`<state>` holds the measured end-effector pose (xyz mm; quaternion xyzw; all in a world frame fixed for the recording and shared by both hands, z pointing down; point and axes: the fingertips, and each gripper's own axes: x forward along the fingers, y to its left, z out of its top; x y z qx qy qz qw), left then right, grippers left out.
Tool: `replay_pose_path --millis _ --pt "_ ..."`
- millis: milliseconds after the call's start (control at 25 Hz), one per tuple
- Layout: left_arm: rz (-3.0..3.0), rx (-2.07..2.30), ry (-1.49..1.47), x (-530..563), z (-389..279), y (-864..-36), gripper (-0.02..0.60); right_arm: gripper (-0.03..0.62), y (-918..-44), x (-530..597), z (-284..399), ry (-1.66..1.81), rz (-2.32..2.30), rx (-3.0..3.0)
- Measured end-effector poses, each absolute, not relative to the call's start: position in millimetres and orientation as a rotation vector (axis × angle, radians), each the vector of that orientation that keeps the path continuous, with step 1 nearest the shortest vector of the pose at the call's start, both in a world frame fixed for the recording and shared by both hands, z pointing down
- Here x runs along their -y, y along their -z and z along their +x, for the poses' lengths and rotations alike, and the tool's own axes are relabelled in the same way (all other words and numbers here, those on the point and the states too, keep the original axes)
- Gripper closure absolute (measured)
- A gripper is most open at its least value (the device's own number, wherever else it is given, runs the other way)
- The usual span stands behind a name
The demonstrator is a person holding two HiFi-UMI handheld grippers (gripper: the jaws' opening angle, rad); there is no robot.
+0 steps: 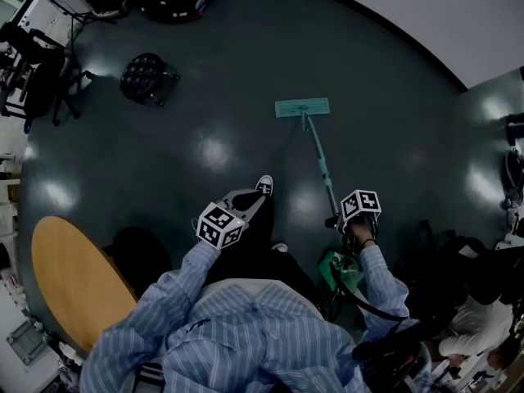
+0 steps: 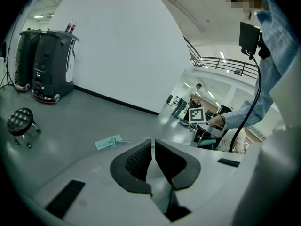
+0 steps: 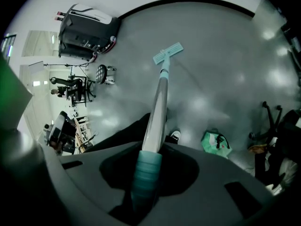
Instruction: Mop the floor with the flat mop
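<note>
The flat mop's teal head (image 1: 302, 107) lies flat on the dark floor ahead of me. Its handle (image 1: 321, 164) slants back to my right gripper (image 1: 340, 222). In the right gripper view that gripper (image 3: 146, 166) is shut on the teal grip of the handle, and the silver shaft (image 3: 157, 109) runs out to the mop head (image 3: 168, 53). My left gripper (image 1: 250, 204) hovers over my shoe (image 1: 264, 185), well left of the handle. In the left gripper view its jaws (image 2: 152, 150) are shut with the pads together and nothing between them; the mop head (image 2: 109, 142) shows beyond.
A black stool (image 1: 145, 76) stands at the far left, with chairs and equipment (image 1: 33, 72) beyond it. A round wooden table (image 1: 70, 277) is at my near left. A green bag (image 1: 340, 268) lies by my right foot. Two black machines (image 2: 47, 62) stand by the white wall.
</note>
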<state>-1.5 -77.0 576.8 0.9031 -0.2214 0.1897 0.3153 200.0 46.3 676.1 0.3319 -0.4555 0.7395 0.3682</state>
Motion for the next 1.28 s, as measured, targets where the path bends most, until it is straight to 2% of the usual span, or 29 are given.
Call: replay_pose_path --millis 600,960,1280 --pt "2.211 0.768 -0.388 226.6 -58.6 -612.0 0.558 0.517 -719.0 265.7 175.9 -1.814 0.881 1.201" --pt "2.063 0.883 -0.412 228.2 -111.2 -647.4 0.558 0.517 -753.6 428.6 149.9 -1.823 0.966 1.197" --pt "2.015 0.925 -0.382 212.4 -113.5 -654.9 0.558 0.53 -759.5 482.5 159.8 -1.732 1.074 1.128"
